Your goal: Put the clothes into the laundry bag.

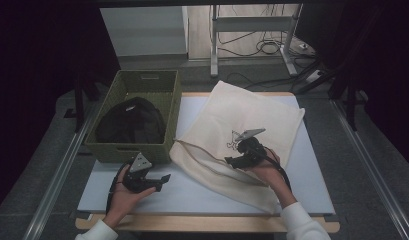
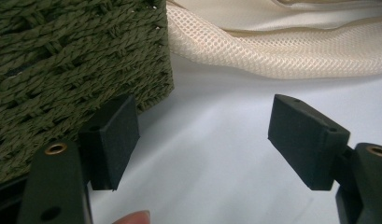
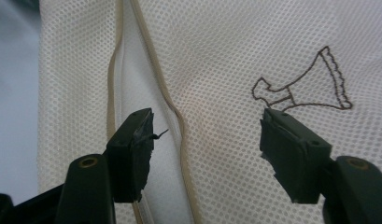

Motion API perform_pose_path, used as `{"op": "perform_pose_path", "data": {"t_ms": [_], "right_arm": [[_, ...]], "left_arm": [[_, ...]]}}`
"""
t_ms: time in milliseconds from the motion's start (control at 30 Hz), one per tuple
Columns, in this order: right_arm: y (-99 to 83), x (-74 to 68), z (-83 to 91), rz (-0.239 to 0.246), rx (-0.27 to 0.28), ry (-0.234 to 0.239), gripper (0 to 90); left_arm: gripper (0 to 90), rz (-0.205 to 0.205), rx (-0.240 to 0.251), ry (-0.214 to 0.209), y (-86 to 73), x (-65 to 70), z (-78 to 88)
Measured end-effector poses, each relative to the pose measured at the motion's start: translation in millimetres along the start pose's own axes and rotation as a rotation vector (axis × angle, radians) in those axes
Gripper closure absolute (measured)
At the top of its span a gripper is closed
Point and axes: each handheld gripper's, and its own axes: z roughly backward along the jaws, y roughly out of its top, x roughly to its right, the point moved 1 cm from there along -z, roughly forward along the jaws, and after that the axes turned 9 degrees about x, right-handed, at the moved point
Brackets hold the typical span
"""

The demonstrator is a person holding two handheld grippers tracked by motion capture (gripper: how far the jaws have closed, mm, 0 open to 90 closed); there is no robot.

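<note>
The cream mesh bag (image 1: 242,125) lies flat on the counter (image 1: 312,185) and bears no words, just a small brown outline drawing (image 3: 303,86). The right tongs (image 1: 231,161) hover over its piped opening, jaws apart, gripping nothing. The left tongs (image 1: 162,181), also open and empty, rest beside the green woven basket (image 1: 142,150), near the bag's edge.

The high view is dim and slightly soft, its side edges sinking into near-black, while the floor beyond the table (image 1: 312,192) is brighter. Both gripper views are evenly lit and glare-free: the mesh bag (image 3: 254,51) is crisp, the near jaws softer, with faint shadows beneath.
</note>
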Motion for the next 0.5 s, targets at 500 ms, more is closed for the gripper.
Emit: {"op": "perform_pose_path", "data": {"t_ms": [500], "right_arm": [[7.5,-1.3,-33.6,0.009,-0.104,0.045,46.4]], "left_arm": [[24.7,0.002,-0.001,0.003,-0.8,0.6,-0.3]]}}
